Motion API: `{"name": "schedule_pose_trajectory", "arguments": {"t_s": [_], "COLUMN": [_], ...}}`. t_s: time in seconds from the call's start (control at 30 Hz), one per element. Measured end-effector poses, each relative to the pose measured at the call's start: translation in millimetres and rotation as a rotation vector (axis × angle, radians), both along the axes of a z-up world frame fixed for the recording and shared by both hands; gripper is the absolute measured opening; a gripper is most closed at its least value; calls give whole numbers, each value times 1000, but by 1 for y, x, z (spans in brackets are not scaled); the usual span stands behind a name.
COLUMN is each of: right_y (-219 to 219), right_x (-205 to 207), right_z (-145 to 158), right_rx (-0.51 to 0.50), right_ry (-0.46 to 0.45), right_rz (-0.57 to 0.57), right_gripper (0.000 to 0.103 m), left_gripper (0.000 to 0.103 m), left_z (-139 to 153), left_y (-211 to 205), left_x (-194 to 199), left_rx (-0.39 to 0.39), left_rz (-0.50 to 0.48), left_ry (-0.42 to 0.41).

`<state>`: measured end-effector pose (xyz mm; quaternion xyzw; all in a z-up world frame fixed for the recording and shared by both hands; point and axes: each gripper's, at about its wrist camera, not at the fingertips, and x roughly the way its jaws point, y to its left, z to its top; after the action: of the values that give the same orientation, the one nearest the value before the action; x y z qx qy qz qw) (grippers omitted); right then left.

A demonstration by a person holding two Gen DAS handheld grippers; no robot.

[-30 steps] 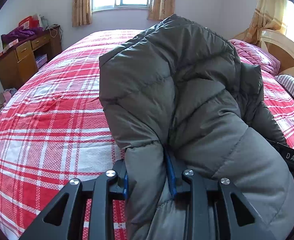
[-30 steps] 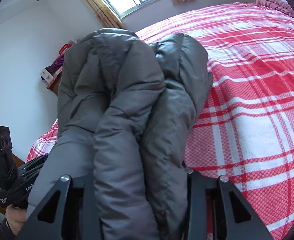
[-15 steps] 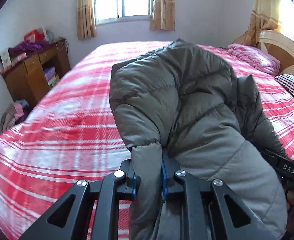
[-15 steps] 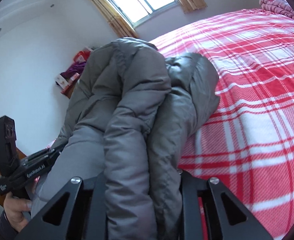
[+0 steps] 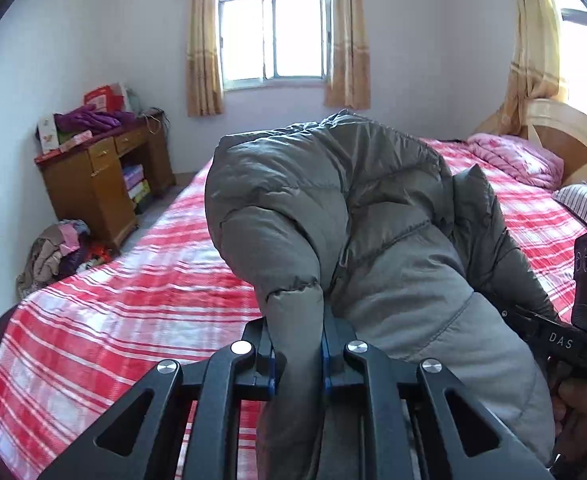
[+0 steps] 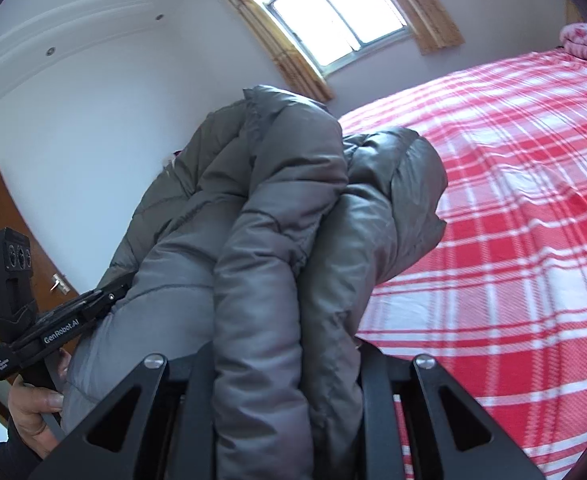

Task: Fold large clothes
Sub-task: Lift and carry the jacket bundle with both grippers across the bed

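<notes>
A grey puffer jacket (image 5: 357, 216) hangs bunched in the air above the bed. My left gripper (image 5: 296, 344) is shut on a fold of it, blue pads pressed on both sides. In the right wrist view the jacket (image 6: 277, 208) fills the middle, and my right gripper (image 6: 285, 364) is shut on a thick roll of it. Each gripper shows in the other's view: the right one (image 5: 561, 340) at the right edge, the left one (image 6: 53, 328) at the lower left. The fingertips of the right gripper are hidden by fabric.
The bed (image 5: 133, 304) has a red and white plaid cover (image 6: 513, 220). A wooden desk (image 5: 93, 176) with clutter stands at the left wall, clothes (image 5: 57, 252) piled on the floor beside it. A pink quilt (image 5: 517, 156), striped pillow (image 5: 585, 204) and headboard (image 5: 565, 136) are at right.
Both grippers have lifted and tilted up with the jacket. More wall, window and ceiling show now, and the jacket hangs higher off the bed.
</notes>
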<state>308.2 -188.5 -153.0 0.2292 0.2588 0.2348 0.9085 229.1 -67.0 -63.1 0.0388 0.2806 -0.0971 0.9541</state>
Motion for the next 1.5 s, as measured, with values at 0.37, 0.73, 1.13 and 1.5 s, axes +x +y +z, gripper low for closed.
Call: {"name": "schedule_pose_trajectory", "arguments": {"t_s": [0.37, 0.73, 1.13, 1.5], "right_y": [37, 88, 141, 161], "right_x": [17, 55, 98, 100], "right_z": [14, 19, -7, -45], "right_rx": [-32, -109, -194, -214], "right_ry": [-39, -13, 69, 152], "right_rz": [117, 226, 302, 316], "right_gripper": [21, 21, 21, 24], "left_gripper": [15, 15, 15, 29], "left_z": [5, -24, -70, -98], "left_y": [76, 149, 204, 214], "left_x": [-18, -15, -9, -5], "left_rx": [-35, -80, -96, -69], "left_rz": [106, 213, 277, 303], "left_ry": [-10, 57, 137, 161]}}
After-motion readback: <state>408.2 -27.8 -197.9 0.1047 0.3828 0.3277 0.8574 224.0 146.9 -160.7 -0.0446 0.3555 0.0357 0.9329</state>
